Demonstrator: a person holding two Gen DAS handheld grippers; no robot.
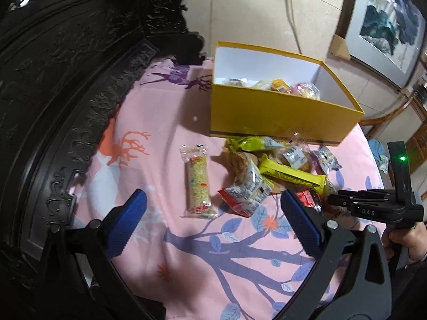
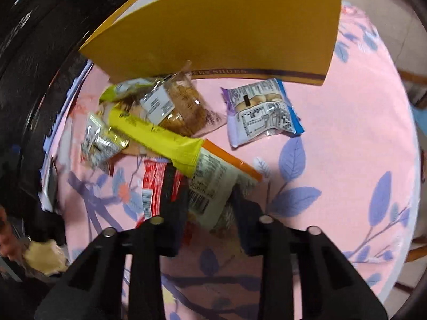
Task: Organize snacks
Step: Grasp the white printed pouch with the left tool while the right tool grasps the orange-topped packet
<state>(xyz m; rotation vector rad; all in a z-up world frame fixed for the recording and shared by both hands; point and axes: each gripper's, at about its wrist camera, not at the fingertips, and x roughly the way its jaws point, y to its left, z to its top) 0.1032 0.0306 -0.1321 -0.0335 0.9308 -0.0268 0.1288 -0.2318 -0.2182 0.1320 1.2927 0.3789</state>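
Left wrist view: even, soft indoor light; pink sheet (image 1: 160,138) well lit; carved dark headboard (image 1: 66,66) nearly black, detail lost; soft shadows beneath the snack pile (image 1: 269,176); strong fisheye curvature and dark vignette at corners. Right wrist view: motion blur toward the left edge; glare on clear wrappers (image 2: 173,101); yellow box (image 2: 226,26) bowed by distortion.

Black gripper frames, ribbed blue fingers (image 1: 125,224), silver screws.
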